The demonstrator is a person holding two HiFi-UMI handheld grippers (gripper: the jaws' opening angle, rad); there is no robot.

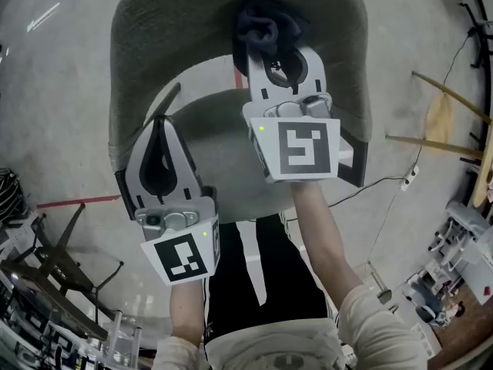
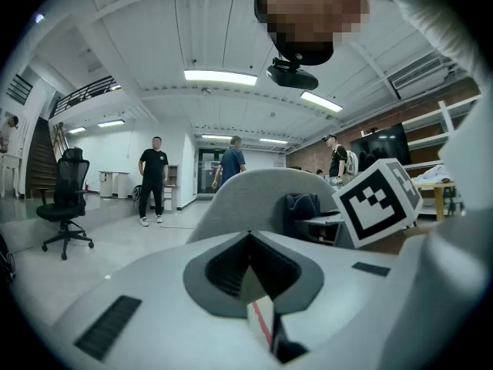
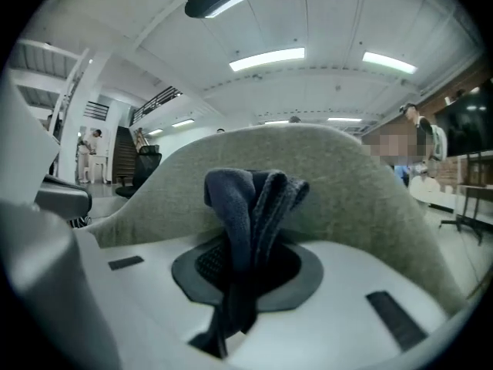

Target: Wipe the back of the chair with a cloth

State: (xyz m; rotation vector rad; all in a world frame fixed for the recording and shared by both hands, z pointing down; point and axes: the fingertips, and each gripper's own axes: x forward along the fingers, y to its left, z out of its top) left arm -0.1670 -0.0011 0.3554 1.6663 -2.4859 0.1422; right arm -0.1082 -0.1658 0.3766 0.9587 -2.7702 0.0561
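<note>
Right gripper [image 1: 271, 43] clamping cloth [image 3: 250, 206], against chair back [image 3: 362, 191]

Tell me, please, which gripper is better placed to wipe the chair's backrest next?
Right. The right gripper is shut on the dark cloth and holds it right at the backrest. The left gripper is shut on nothing and sits nearer the person, away from the cloth.

Head view steeply down; both gripper views face chair [image 3: 347, 183].

Light-grey left gripper [image 1: 160, 129] and right gripper [image 1: 267, 45], black-and-white marker cubes [image 1: 182, 258], cream sleeves [image 1: 371, 322], black white-striped clothing [image 1: 254, 280].
</note>
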